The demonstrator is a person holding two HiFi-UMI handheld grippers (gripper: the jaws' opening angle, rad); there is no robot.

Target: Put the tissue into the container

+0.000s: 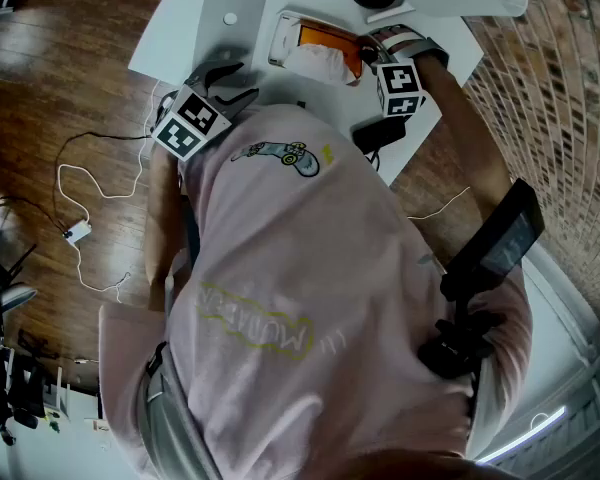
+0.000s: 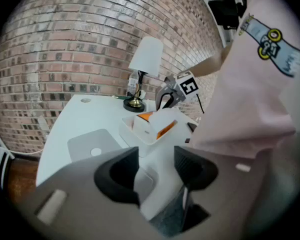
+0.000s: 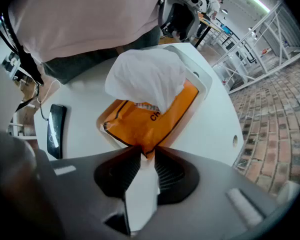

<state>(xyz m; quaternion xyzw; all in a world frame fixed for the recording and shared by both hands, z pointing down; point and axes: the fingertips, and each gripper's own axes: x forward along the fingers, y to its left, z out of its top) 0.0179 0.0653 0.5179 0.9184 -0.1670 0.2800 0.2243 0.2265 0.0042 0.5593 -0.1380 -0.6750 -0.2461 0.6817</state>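
The crumpled white tissue (image 3: 147, 79) billows from the top of a glossy orange plastic packet (image 3: 150, 121), just ahead of the right gripper (image 3: 146, 151) and not touched by its jaws. Those jaws are clenched on the near corner of the orange packet, pinching the wrapper at their tips. Packet and tissue both lie in the white rectangular plastic container (image 3: 200, 79), the packet tilted, its pinched corner raised over the container's near rim.

The container sits on the white table (image 3: 210, 129), with bare tabletop between it and the table's edge by the brick wall. A slim black phone (image 3: 55, 130) lies apart from the container, on the person's side of the table.

The left gripper (image 2: 157, 166) is above the table's near part, its jaws released and wide apart with nothing between them. A flat grey rectangular slab (image 2: 92, 144) lies just beside the container, and a lamp with a white shade (image 2: 146, 59) stands beyond it.
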